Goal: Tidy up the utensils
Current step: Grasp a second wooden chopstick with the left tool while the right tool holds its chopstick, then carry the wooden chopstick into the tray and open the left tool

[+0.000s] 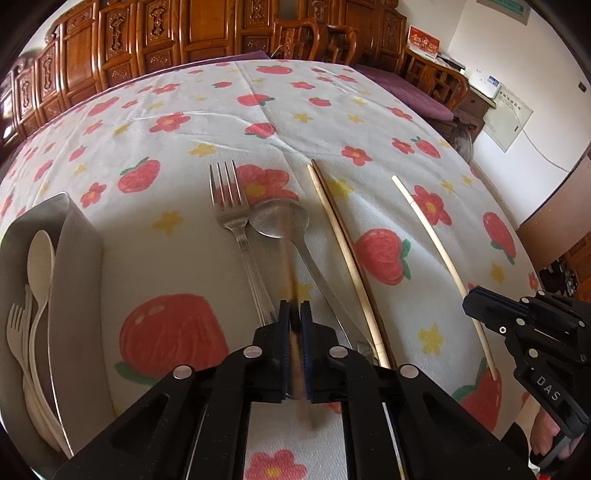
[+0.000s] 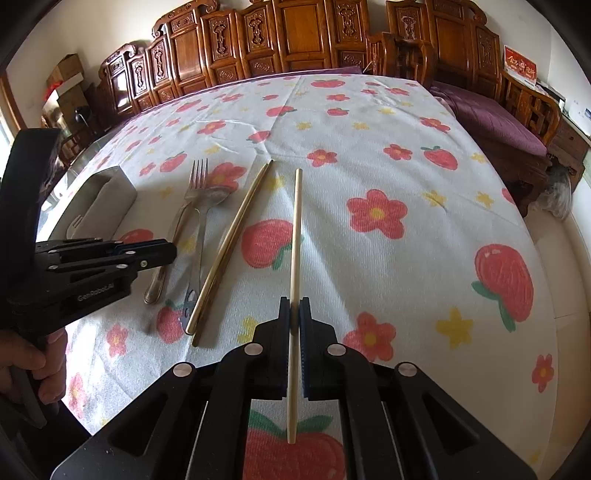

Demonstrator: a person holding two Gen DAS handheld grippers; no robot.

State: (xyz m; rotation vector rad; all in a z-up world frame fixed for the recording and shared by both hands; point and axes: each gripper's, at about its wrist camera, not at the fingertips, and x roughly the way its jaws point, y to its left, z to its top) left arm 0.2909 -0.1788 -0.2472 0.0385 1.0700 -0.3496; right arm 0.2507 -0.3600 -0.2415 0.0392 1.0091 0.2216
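Pick-up step under way: right gripper [image 2: 294,314] clamps a pale chopstick [image 2: 295,236]; left gripper [image 1: 294,314] is closed on a blurred brown stick [image 1: 288,258]. Next: carry both to the holder [image 1: 74,236] at 9 o'clock.

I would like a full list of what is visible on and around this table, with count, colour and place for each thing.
tablecloth: one, white with red strawberries and flowers, over the table
holder: one, grey, left edge
cutlery: several spoons and forks, cream, inside the holder
fork: one, silver, centre
spoon: one, silver, beside the fork
chopstick pair: two, tan, right of the spoon
single chopstick: one, pale, in right tongs
brown stick: one, blurred, in left tongs
carved cabinets: brown, behind table
left tongs: black, shut
right tongs: black, shut
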